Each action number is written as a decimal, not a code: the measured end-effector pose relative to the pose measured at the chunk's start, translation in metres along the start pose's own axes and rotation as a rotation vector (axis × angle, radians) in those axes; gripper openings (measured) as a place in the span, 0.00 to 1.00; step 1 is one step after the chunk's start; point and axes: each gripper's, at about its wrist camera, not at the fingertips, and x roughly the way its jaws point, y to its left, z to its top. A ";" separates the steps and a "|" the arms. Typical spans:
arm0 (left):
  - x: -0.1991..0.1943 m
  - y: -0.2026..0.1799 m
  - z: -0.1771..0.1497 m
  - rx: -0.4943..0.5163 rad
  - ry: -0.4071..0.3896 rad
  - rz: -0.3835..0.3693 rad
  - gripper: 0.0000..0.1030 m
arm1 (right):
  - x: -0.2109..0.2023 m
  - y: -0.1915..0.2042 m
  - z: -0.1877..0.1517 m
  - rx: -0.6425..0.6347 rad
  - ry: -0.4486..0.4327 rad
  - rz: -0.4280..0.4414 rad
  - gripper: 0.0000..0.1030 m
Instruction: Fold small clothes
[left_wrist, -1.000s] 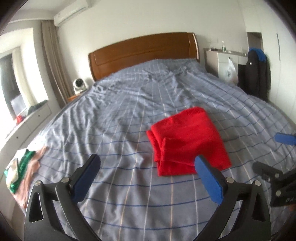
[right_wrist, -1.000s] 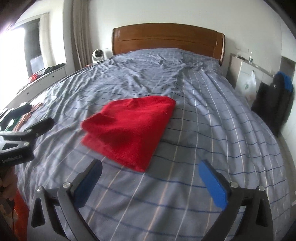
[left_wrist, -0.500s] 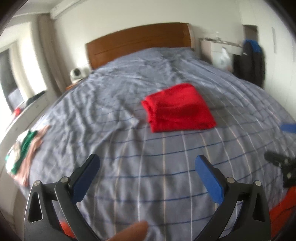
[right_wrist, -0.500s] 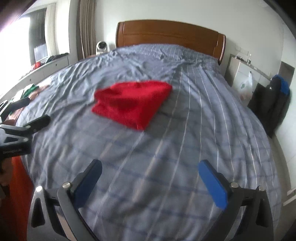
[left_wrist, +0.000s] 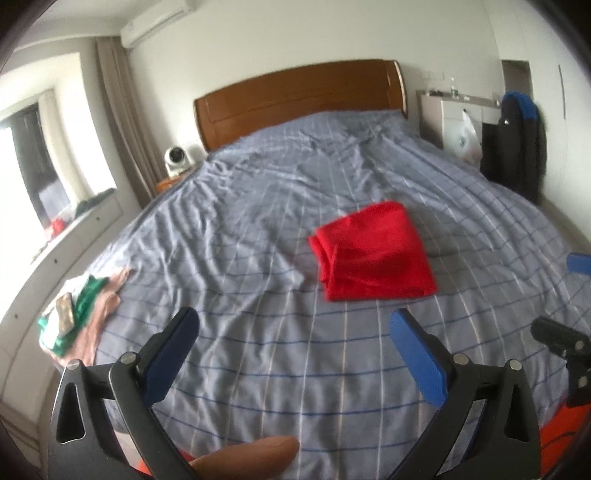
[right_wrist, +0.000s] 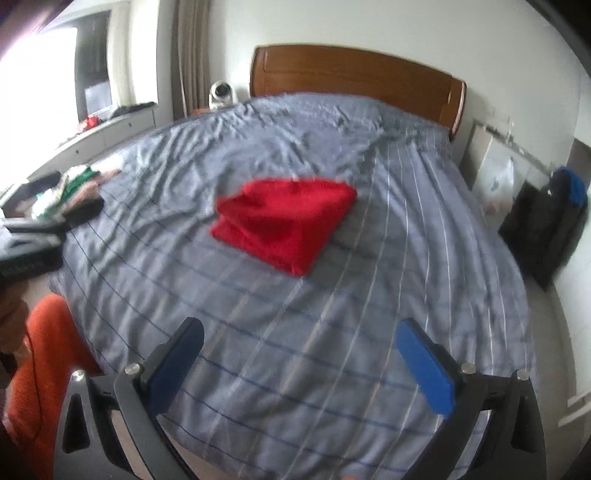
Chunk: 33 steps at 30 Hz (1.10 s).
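Red garment, folded, on bed, well ahead of my left gripper and right gripper; both spread wide, empty.

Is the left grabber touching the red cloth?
Apart. In the left wrist view, striped bedsheet shows between the open left gripper and the red cloth.
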 end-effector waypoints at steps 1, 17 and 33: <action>0.000 0.001 -0.001 -0.010 0.010 -0.012 1.00 | -0.004 0.000 0.002 0.017 -0.013 0.014 0.99; 0.009 0.000 -0.027 -0.008 0.057 -0.017 1.00 | 0.000 -0.002 -0.016 0.135 -0.008 -0.054 0.99; 0.011 -0.002 -0.036 -0.032 0.158 -0.023 1.00 | 0.000 0.009 -0.017 0.128 0.017 -0.020 0.99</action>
